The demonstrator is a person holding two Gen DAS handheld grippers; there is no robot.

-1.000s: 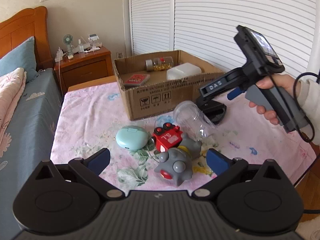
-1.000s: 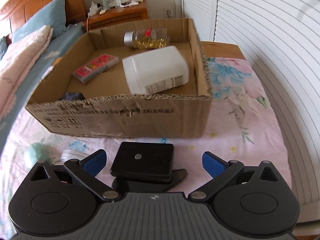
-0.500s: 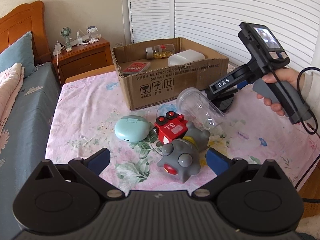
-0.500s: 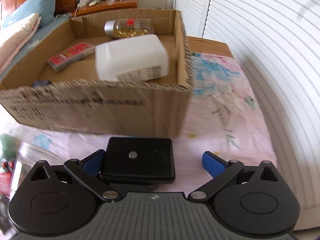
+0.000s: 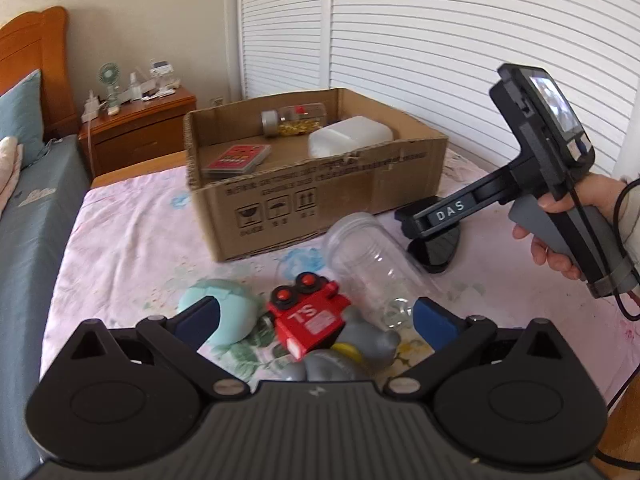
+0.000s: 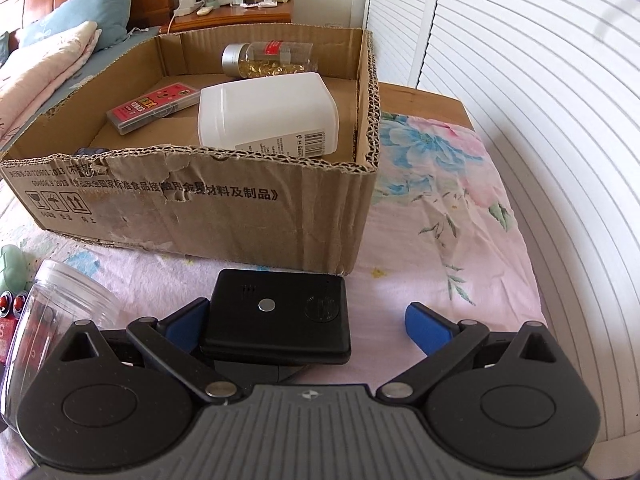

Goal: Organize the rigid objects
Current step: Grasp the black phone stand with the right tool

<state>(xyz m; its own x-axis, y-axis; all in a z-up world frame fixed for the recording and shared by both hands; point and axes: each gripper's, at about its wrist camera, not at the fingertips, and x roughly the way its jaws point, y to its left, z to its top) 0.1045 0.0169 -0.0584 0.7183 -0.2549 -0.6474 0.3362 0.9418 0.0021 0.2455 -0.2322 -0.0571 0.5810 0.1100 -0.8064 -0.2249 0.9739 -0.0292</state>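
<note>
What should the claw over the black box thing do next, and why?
Probably slide the right claw a little left, then close. It is open around the black device, which sits off-centre against the left finger, leaving a gap on the right. Centring should give an even grip before lifting it into the cardboard box.

The left gripper is low and near, with its two blue fingers spread wide apart and nothing between them. The right gripper is also spread wide, tilted down toward the far left. A hand at the right holds its grey handle, fingers wrapped around the grip.
</note>
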